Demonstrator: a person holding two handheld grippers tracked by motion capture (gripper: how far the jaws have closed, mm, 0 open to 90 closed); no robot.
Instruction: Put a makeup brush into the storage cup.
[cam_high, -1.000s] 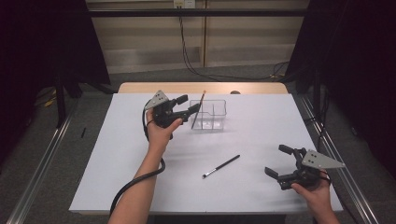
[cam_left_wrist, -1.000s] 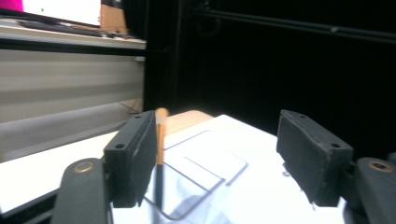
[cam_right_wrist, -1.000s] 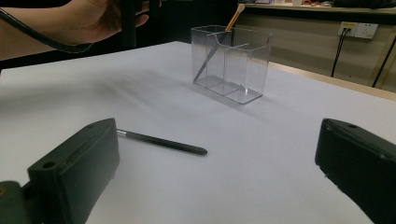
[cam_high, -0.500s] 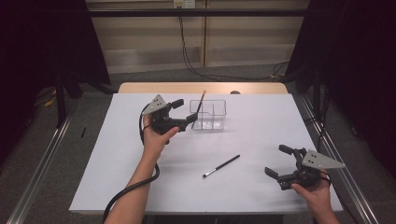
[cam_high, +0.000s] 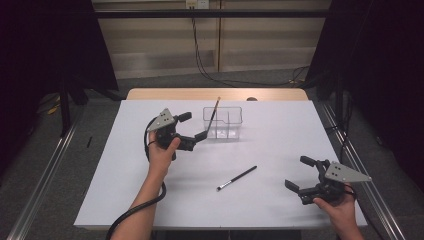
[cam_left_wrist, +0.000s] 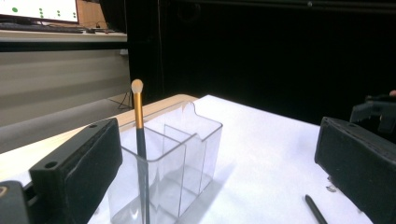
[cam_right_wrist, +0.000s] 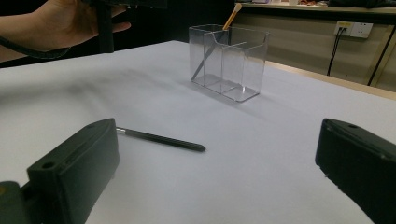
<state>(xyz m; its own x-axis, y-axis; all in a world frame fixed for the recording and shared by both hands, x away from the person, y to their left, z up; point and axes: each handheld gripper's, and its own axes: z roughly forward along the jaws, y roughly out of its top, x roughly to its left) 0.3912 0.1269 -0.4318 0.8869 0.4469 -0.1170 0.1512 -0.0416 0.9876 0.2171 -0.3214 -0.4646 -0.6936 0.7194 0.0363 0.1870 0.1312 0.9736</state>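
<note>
My left gripper (cam_high: 192, 131), jaws wide and empty, has backed toward frame left from the organizer (cam_high: 223, 122); brush (cam_high: 214, 113) stands inside.

Clear organizer (cam_high: 223, 122); brush (cam_left_wrist: 138, 121) with gold band, pale tip, dark handle; black brush (cam_high: 237, 178) with silver end; white table (cam_high: 280, 150); black grippers, grey plates.

White-topped table (cam_high: 125, 195) bears a clear organizer (cam_high: 223, 123) (three compartments) and a loose black brush (cam_high: 237, 178) nearer the front
</note>
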